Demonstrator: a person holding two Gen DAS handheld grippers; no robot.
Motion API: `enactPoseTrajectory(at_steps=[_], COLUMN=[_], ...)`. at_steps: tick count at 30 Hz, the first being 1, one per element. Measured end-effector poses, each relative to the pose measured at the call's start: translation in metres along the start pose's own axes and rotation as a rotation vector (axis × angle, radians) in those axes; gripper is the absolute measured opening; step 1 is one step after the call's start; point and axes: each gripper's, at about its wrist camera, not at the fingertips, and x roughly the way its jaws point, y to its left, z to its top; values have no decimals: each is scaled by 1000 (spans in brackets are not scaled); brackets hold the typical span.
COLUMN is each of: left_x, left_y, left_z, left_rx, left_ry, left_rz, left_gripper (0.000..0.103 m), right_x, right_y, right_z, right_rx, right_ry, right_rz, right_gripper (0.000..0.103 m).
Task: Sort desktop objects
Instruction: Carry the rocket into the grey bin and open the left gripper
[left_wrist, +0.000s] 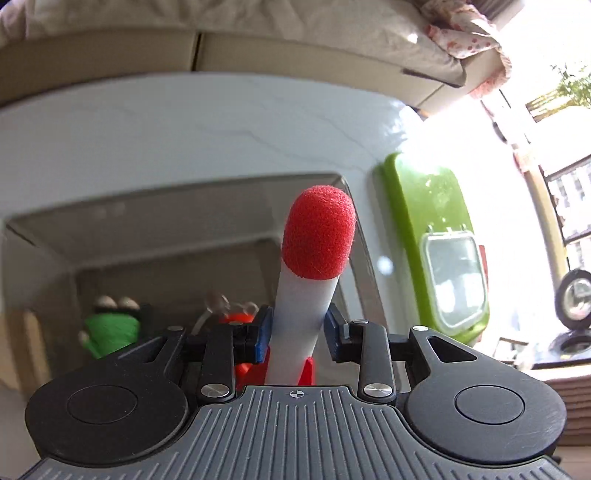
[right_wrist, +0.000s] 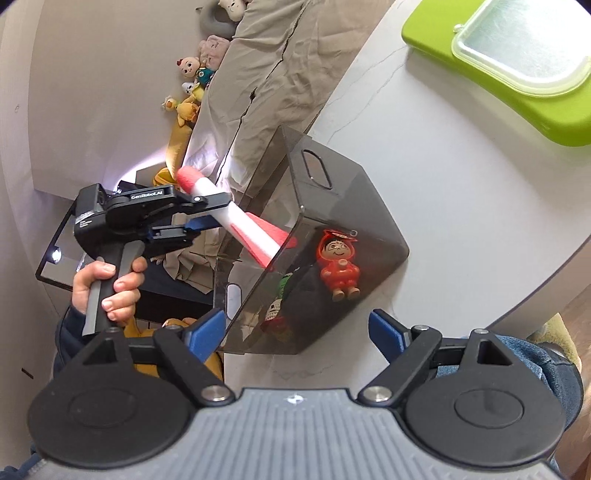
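A foam rocket (left_wrist: 317, 236) with a white body, red nose and red fins sits between my left gripper's (left_wrist: 297, 332) blue pads, which are shut on its body. In the right wrist view a hand (right_wrist: 118, 288) holds that left gripper (right_wrist: 210, 210) over the open top of a smoky see-through box (right_wrist: 354, 192), the rocket (right_wrist: 255, 229) slanting with its fins at the box's rim. Inside the box are a red doll (right_wrist: 340, 266) and a green toy (left_wrist: 110, 332). My right gripper (right_wrist: 295, 336) is open, its fingers standing either side of the box's near end.
The box stands on a round white table (right_wrist: 461, 221). A green tray (right_wrist: 480, 85) with a clear lidded container (right_wrist: 517, 48) lies at the table's far side. Behind are a beige cover (right_wrist: 266, 74) and several plush toys (right_wrist: 192, 88). A denim-clad leg (right_wrist: 535, 354) is at the lower right.
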Motion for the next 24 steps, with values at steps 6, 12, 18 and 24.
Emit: enactPoseTrajectory(at_steps=[6,12,18,24], left_x=[63,80,15,-116], left_y=[3,8,42,132], left_z=[11,9,-19,-67], left_rx=[-42,-47,-68,-158], left_ry=[66,45,-84,-421], left_rz=[26,27,-93,66], left_gripper=[32,33,42,83], right_x=[-5,-7,-12,-8], right_y=[-10,-18,-16,-11], right_z=[2,4,2,1], right_rx=[11,36,23,8], right_ry=[-16,-13,-15,-2], right_rz=[13,15,4,-20], right_gripper=[87,87,87,88])
